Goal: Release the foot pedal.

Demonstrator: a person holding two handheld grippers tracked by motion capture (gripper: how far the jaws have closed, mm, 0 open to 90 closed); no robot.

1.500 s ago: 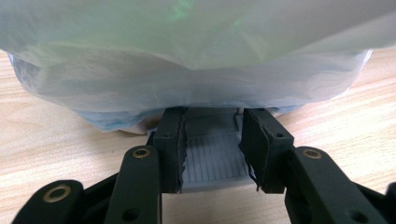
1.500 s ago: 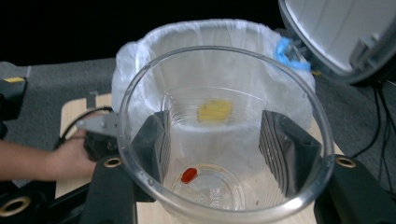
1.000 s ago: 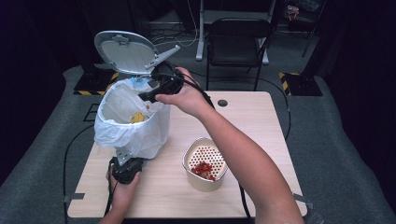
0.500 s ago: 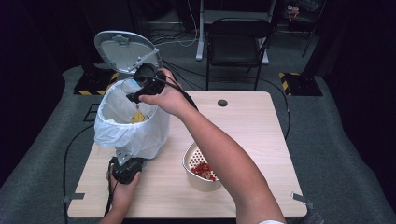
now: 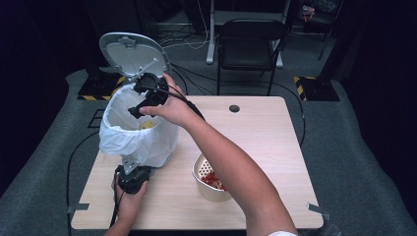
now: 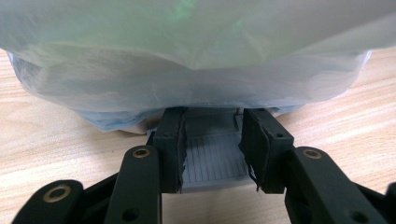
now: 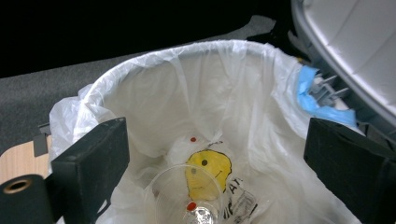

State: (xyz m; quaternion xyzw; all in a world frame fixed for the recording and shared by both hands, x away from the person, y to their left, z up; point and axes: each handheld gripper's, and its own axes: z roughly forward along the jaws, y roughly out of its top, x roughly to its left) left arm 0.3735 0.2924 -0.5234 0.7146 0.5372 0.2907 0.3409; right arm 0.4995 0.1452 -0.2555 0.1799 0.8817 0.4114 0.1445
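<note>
Two grippers work the lined bin (image 5: 140, 140) at the table's left: the left gripper (image 6: 212, 149) clamps its grey pedal (image 6: 212, 161), the right gripper (image 5: 135, 111), jaws just spread, hangs empty over its mouth.

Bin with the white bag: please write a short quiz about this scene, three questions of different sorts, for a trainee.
1. True or false: the lid of the bin stands open.
2. What is the left gripper clamped on? A) the edge of the bag B) the grey pedal C) the bowl
3. What is between the jaws of the right gripper, above the bin?

Key
1. True.
2. B.
3. Nothing. Its jaws have just been opening and stand wide apart; a clear cup lies in the bin below.
</note>
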